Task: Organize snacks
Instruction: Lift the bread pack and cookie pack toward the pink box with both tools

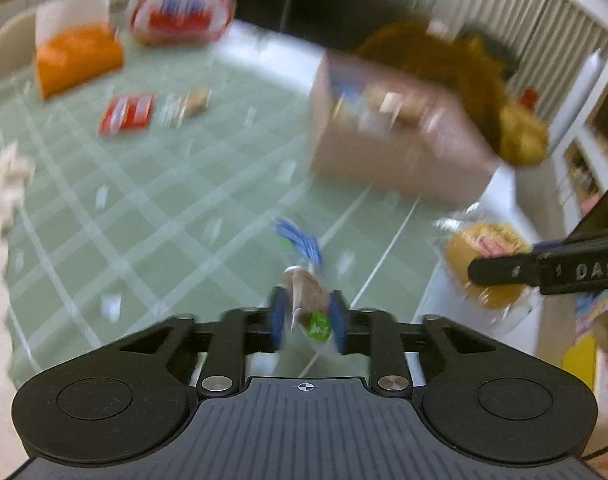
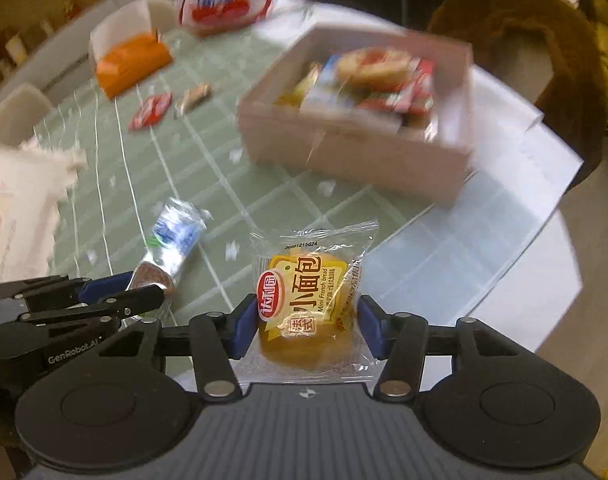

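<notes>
Legible markings: one bread packet, two gripper housings.

Clear bread packet [image 2: 309, 304], held between the blue pads of the right gripper [image 2: 307, 324]: yellow label with the English line "Mini French bread" beside large Chinese characters reading 小面包, a red oval brand badge with Chinese characters at its left, and a printed number "20251215024" on the clear film above the label. Left gripper [image 2: 144, 294], seen from the right wrist camera: "GenRobot.AI" in white on its black body. Right gripper, seen from the left wrist camera: white letters "DAS" on its black finger, the rest cut off. All other packet print is blurred past reading.
</notes>
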{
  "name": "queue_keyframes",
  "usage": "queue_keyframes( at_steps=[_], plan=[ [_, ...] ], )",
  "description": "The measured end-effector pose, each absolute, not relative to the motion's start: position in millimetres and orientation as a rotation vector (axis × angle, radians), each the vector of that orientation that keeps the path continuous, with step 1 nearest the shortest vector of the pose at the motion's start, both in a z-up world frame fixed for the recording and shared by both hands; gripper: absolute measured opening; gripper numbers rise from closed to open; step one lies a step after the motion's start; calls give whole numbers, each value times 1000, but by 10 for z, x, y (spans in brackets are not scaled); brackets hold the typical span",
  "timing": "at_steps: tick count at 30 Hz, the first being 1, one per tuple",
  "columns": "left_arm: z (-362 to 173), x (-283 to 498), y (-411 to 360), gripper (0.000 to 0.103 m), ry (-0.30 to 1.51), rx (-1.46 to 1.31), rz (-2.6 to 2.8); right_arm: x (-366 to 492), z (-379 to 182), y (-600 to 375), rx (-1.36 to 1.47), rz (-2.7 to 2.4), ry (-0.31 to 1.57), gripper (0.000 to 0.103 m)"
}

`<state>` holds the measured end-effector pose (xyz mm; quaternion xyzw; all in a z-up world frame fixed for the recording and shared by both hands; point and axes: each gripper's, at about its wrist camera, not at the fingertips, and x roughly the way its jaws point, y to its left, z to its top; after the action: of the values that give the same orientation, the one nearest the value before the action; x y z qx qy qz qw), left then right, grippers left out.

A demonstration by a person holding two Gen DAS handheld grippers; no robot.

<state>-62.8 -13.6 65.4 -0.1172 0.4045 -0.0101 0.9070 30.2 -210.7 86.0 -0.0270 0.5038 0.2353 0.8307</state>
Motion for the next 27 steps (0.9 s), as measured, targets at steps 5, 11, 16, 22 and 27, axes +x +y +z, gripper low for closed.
queue_keyframes(
  at_steps=[5,11,16,22,27],
  plan=[
    [1704,-248,-127,14,567,-197,-86,563,1819,-2379,-11,499,818,53],
    [2208,267,-128,14,500,-183,-95,991,2678,-2657,59,464,640,53],
    [1651,354,-124,15,701,-240,-88,1049,2371,-2666,48,471,693,53],
    [766,143,-42,17,936,-264,13,996,1312,-2498,67,462,943,53],
    [538,133,-132,18,955,-280,-13,891,657,-2316,74,440,1090,53]
  ],
)
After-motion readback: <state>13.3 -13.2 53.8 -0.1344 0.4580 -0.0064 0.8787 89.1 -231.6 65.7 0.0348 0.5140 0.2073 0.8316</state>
